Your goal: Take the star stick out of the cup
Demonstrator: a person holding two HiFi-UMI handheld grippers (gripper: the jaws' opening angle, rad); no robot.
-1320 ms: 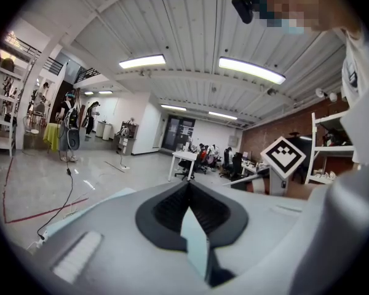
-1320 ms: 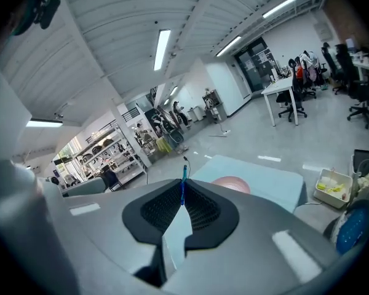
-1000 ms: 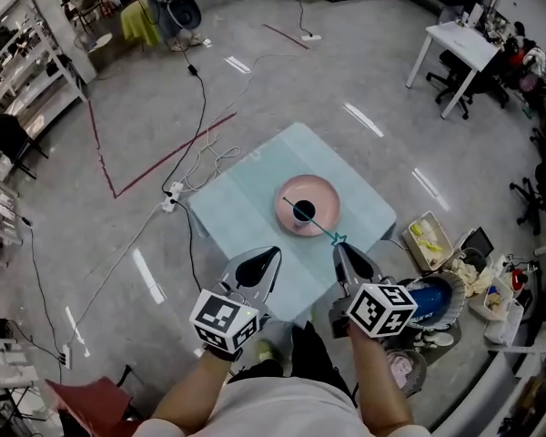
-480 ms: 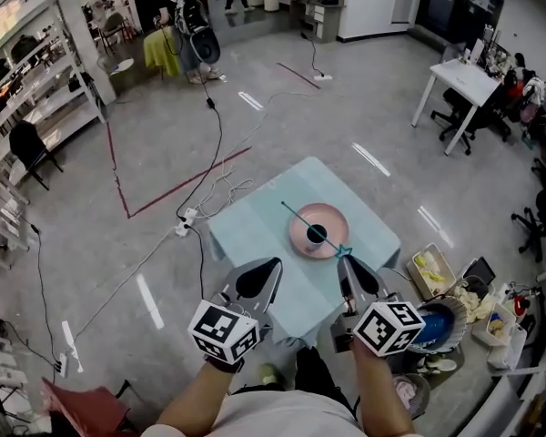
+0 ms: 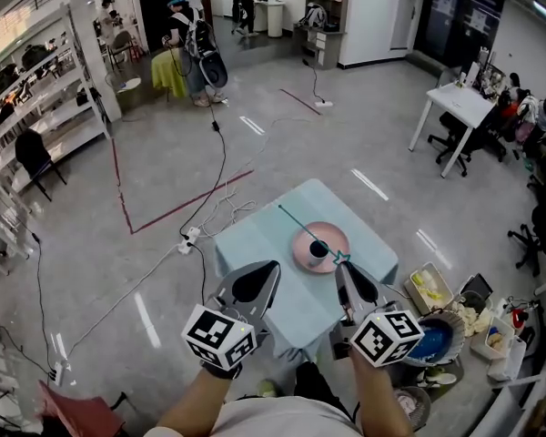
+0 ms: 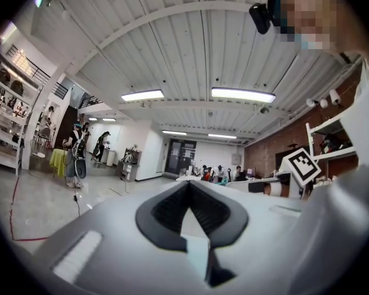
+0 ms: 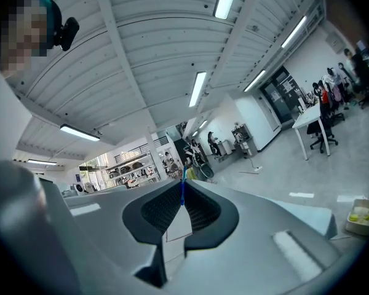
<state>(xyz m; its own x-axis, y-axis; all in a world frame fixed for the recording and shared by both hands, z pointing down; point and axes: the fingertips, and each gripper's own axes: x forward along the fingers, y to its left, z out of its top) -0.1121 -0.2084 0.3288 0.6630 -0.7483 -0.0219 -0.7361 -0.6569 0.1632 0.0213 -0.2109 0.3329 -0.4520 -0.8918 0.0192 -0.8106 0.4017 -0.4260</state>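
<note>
Two tools hang over the tabletop [image 5: 255, 235] in the head view, the star stick [image 5: 300, 224] slanting from the right tool [image 5: 340, 268] across the cup [image 5: 318, 249]; the left gripper view shows the left tool [image 6: 187, 186] closed, empty; the right gripper view, jaws pinching the stick.

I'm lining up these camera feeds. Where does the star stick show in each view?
Head view: the star stick slants through the cup, star end at the right gripper.
Right gripper view: the star stick is a thin blue line between the shut jaws, centre.
Left gripper view: not visible.
Shared landmark: the storage shelves, in all three.
</note>
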